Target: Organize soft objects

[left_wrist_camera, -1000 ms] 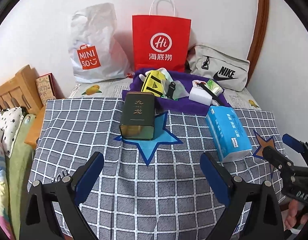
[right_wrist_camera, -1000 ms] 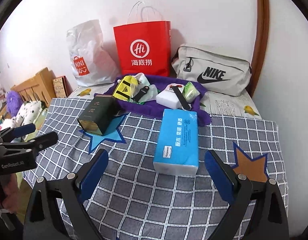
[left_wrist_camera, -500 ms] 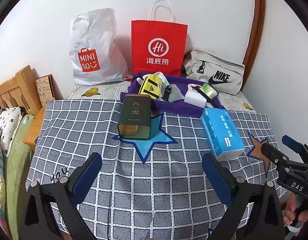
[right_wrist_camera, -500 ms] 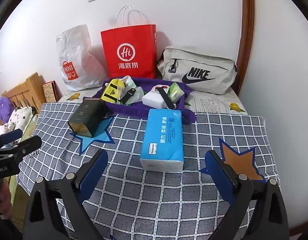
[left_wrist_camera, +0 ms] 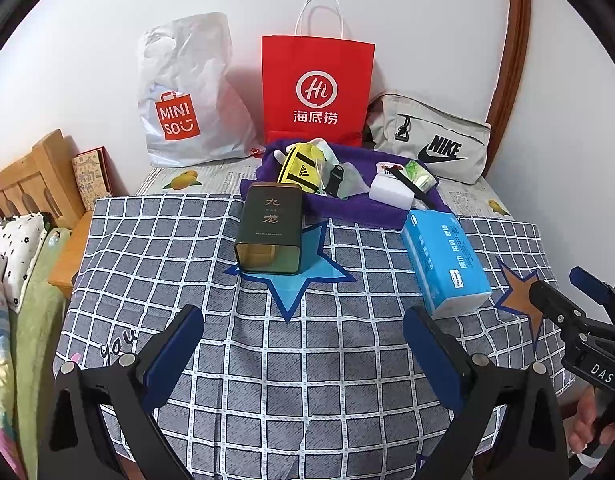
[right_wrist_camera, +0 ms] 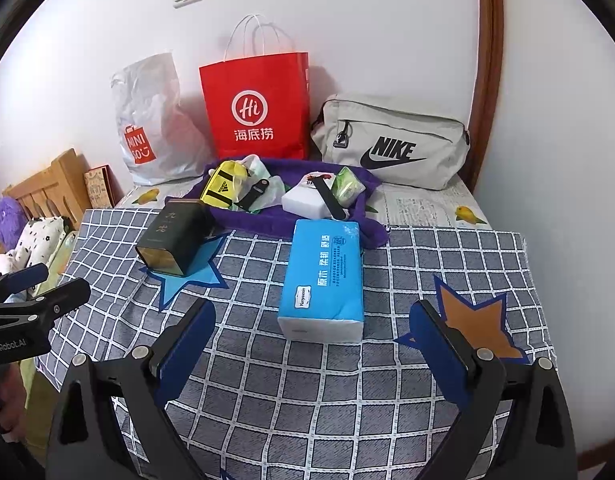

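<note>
Blue tissue pack (right_wrist_camera: 322,276), one in number, is seen lying on the checked cloth (left_wrist_camera: 267,360), just in front of the purple towel (right_wrist_camera: 267,222), with "Yunyouxian" printed on it. Beside it one dark tin (left_wrist_camera: 269,232) is marked 九龙. Behind the towel three bags are counted: "MINISO" (left_wrist_camera: 183,92), "Hi 海底捞" (left_wrist_camera: 316,92) and "NIKE" (right_wrist_camera: 391,140). Left gripper (left_wrist_camera: 303,356) and right gripper (right_wrist_camera: 311,354) are both held wide apart, empty, near the pack.

A home bedroom: wooden headboard (left_wrist_camera: 25,184), patterned bedding (left_wrist_camera: 15,248), shopping bags (left_wrist_camera: 317,92) against the wall.
</note>
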{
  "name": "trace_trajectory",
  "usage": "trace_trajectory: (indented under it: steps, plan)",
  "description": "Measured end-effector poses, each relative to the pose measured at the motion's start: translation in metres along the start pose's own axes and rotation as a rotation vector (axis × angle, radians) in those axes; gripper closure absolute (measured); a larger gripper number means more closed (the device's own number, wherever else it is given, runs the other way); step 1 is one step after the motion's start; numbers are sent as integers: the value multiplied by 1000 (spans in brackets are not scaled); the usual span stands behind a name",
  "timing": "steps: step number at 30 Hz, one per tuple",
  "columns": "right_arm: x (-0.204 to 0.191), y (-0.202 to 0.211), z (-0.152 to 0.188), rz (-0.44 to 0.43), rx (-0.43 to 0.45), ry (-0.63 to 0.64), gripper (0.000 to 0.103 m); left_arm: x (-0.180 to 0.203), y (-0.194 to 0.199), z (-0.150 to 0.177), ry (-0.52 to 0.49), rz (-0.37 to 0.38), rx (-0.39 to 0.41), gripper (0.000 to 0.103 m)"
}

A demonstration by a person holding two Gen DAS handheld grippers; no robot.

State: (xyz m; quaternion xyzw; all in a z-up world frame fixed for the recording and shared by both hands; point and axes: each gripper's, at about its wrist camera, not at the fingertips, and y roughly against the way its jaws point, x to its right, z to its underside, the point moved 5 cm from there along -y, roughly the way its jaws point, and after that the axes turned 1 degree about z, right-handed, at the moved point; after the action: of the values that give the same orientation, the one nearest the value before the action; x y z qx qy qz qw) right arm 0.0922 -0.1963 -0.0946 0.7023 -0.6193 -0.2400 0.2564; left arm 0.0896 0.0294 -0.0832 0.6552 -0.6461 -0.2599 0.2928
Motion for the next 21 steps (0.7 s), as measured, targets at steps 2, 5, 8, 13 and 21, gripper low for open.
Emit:
trace_trajectory:
  steps: [2, 5, 8, 13, 21]
  plan:
    - [0, 0, 0, 0, 0, -1, 6, 0, 0, 0, 0, 1, -1, 2]
    - [1, 1, 0, 1, 2, -2, 6, 1, 1, 0, -4, 2, -1, 2]
    - [1, 2, 0, -1, 4, -5, 6, 4, 1, 1, -9, 2, -3, 2]
    - [2, 4, 0, -1, 6, -8, 6, 7, 4, 2, -13, 5, -1, 2]
    - [3, 5, 0, -1, 8, -12, 6, 8, 5, 2, -14, 5, 0, 2]
